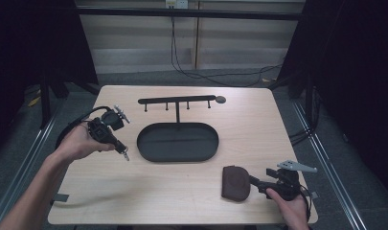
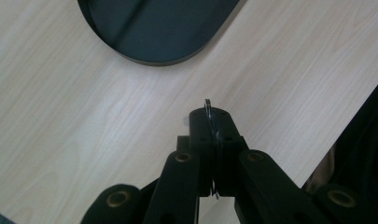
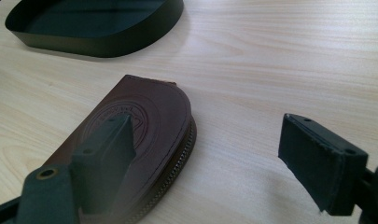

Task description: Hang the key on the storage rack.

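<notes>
A thin metal ring (image 2: 209,140), apparently a key ring, is seen pinched edge-on between the closed pads of the left claw (image 2: 210,122); its rim stands just proud of the pad tips, and its plane runs along the claw's own length. In the high view the left claw (image 1: 126,154) is held above the tabletop (image 1: 258,134), pointing down and toward the black oval tray (image 1: 177,142); the tray lies just beyond and to the right of the tips, with the hook rack (image 1: 176,101) rising behind it. The coming move is judged to turn on that bearing: ring carried rightward and away from the person, toward tray or hooks; the left hand is much the nearer. The right claw (image 3: 210,154) is noted wide open, low over the tabletop, one jaw lying over the brown leather pouch (image 3: 144,116); nothing is gripped.
</notes>
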The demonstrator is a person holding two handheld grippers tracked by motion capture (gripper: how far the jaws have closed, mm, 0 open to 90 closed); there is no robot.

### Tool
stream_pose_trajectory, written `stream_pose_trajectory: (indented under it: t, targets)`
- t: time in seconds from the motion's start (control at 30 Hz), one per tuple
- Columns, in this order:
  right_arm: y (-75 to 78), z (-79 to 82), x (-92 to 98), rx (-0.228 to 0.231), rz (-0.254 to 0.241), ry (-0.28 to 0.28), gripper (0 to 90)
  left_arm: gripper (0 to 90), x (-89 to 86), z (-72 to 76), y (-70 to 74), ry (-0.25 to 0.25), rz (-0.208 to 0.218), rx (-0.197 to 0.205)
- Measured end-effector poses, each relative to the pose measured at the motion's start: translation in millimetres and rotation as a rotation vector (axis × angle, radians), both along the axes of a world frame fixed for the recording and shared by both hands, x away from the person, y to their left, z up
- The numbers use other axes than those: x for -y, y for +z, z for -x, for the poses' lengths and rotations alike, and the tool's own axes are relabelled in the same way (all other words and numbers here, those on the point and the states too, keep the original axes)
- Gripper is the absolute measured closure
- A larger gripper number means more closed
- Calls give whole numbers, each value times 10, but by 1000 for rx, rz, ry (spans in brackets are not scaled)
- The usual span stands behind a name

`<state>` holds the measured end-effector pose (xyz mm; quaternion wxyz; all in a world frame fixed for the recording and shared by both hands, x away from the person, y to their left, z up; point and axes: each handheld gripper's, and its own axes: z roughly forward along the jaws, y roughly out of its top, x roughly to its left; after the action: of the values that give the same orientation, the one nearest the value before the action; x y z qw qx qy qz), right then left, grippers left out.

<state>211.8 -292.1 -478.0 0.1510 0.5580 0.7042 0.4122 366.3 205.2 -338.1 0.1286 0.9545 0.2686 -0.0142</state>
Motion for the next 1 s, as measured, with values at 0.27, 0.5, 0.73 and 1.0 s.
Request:
stream_pose_trajectory:
  t: [0.27, 0.5, 0.73, 1.0]
  targets:
    - [0, 1, 1, -1, 0, 2, 178, 891, 66, -67, 210, -20, 4, 38]
    - [-4, -3, 4, -2, -1, 5, 178, 891, 140, -135, 281, -32, -18, 42]
    - [-9, -14, -5, -7, 2, 10, 179, 890, 215, -204, 324, -33, -20, 38]
    - [-5, -4, 3, -4, -3, 10, 178, 890, 299, -314, 465, -30, -16, 63]
